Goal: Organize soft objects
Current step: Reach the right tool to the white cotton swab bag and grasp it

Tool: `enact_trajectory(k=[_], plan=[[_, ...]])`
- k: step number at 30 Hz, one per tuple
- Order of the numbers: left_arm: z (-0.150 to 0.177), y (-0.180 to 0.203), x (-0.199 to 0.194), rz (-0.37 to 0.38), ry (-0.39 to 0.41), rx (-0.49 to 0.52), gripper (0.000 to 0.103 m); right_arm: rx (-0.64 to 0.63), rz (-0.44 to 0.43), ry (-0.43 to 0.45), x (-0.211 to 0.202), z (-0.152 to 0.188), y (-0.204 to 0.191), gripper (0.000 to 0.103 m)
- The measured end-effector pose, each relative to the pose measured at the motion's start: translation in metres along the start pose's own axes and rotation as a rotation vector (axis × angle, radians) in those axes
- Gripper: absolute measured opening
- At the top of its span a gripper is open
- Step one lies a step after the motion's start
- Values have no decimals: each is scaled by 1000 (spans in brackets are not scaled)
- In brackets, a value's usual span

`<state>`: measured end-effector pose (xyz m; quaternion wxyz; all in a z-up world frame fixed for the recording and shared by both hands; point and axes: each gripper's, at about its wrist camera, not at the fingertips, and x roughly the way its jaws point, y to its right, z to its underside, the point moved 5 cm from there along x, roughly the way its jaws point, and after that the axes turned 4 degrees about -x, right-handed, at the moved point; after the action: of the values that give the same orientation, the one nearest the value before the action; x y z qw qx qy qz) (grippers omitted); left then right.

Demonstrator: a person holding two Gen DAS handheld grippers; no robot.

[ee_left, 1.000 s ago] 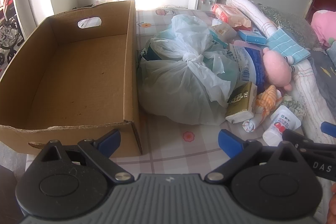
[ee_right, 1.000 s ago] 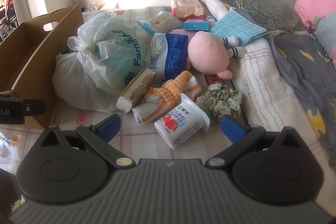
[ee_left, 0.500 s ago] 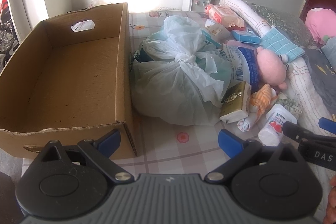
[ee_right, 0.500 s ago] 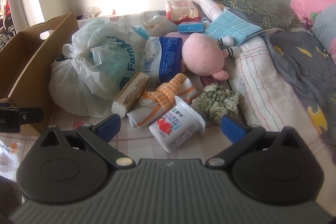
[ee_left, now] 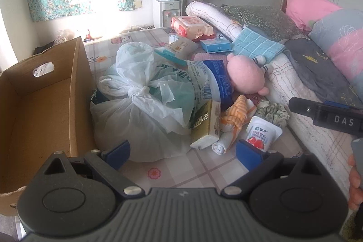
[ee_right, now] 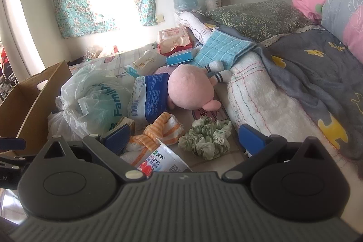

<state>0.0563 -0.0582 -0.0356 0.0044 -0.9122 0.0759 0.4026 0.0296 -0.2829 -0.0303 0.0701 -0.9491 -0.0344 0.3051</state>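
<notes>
Tongs are wide apart on both sides, and neither pair holds anything. The left gripper (ee_left: 181,152) hangs over the checked bed sheet (ee_left: 204,169) with its blue tips spread. Just past its left tip sits the big white plastic bag tied in a knot (ee_left: 140,119). Left of that bag stands the open brown cardboard box (ee_left: 45,110), with bare card inside. Beyond the left gripper's right tip lies the small white yogurt cup with a strawberry on it (ee_left: 261,134), tipped on its side.

The right gripper (ee_right: 185,134) is also spread open, low over the pile. Between its tips lie the orange and white striped cloth (ee_right: 161,128) and the green crinkly hair scrunchie (ee_right: 204,137), side by side. The yogurt cup (ee_right: 163,162) pokes up right below them, close to the gripper's body. Farther ahead rests the round pink plush toy (ee_right: 190,89), touching the blue and white soft packet (ee_right: 149,96). Beyond the toy lies the blue checked folded cloth (ee_right: 224,49).
</notes>
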Motion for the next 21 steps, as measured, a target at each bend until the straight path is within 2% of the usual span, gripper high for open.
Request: enact_trajectory(k=[6,15,21], plan=[[-18,18,13,38,41,33,100,92,-35,9,8,-7,17,102],[-10,33,34,72,11,52,99,171,-65,-34,22,11,39,102],[-9,40,41,92,-6,76,90,192,-113,-35,29,12,37,100]])
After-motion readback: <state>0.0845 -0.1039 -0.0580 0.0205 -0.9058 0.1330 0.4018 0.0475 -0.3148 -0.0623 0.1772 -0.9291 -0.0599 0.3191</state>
